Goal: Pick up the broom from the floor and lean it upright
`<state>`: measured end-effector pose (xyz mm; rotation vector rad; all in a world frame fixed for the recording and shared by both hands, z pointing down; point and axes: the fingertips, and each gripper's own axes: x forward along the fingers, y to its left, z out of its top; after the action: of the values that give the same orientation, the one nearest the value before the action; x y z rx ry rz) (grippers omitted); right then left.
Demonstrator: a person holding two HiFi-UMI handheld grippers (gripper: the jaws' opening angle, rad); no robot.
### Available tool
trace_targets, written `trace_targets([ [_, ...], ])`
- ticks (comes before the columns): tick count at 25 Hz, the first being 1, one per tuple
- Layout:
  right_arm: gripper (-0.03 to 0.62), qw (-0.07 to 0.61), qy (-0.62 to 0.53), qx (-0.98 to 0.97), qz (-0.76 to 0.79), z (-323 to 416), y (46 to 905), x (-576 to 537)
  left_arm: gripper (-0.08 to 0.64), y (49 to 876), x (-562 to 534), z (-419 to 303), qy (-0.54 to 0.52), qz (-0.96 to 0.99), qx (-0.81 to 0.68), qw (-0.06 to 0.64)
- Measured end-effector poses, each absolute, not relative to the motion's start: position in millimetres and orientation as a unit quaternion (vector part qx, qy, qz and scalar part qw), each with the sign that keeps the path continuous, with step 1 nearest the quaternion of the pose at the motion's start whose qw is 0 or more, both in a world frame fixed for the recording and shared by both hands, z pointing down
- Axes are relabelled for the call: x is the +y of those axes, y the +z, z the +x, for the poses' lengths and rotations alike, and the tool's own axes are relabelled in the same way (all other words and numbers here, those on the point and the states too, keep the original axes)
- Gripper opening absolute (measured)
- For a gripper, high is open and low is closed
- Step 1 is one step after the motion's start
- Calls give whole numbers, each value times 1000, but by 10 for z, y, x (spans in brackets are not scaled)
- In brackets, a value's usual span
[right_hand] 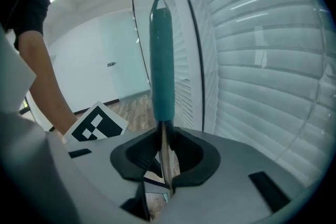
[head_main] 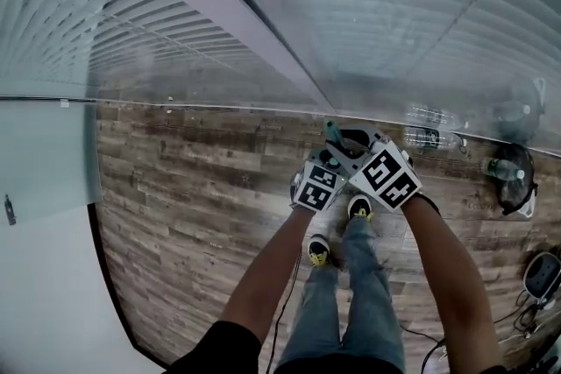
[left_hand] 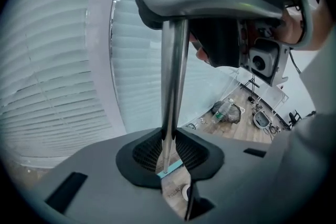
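Where plank floor (head_main: 193,188) meets far blinds (head_main: 394,4), left gripper (left_hand: 173,165) and right gripper (right_hand: 164,165) each clamp the broom (left_hand: 173,86); far right, a bottle (head_main: 498,169) lies on a bag (head_main: 519,193).

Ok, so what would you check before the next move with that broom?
1. Jaws of the left gripper clamp the metal broom handle: ok.
2. Jaws of the right gripper clamp it just under its teal grip: ok.
3. The broom head rests on the floor: cannot tell, out of view.
4. The blinds stand close ahead for leaning: ok.
5. The plastic bottle lies well apart from the shoes: ok.
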<state>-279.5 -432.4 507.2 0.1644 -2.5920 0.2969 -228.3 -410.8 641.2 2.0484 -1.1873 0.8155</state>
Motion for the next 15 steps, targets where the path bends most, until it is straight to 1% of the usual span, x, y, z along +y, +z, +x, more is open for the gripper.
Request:
trace_targets([
  [6,94,252,146,-950,112,-2849,5156,-4628,94,6471,-4354,-2356,331,762,-457,319],
  [11,94,256,155,-946,125,-2902,5199,-4744,92,6481,-4432,-2394,321,750,-467,342],
  [15,94,255,158,-945,129,-2968,5215,-4809,92,6484,-4491,-2456,325,743,-471,347],
])
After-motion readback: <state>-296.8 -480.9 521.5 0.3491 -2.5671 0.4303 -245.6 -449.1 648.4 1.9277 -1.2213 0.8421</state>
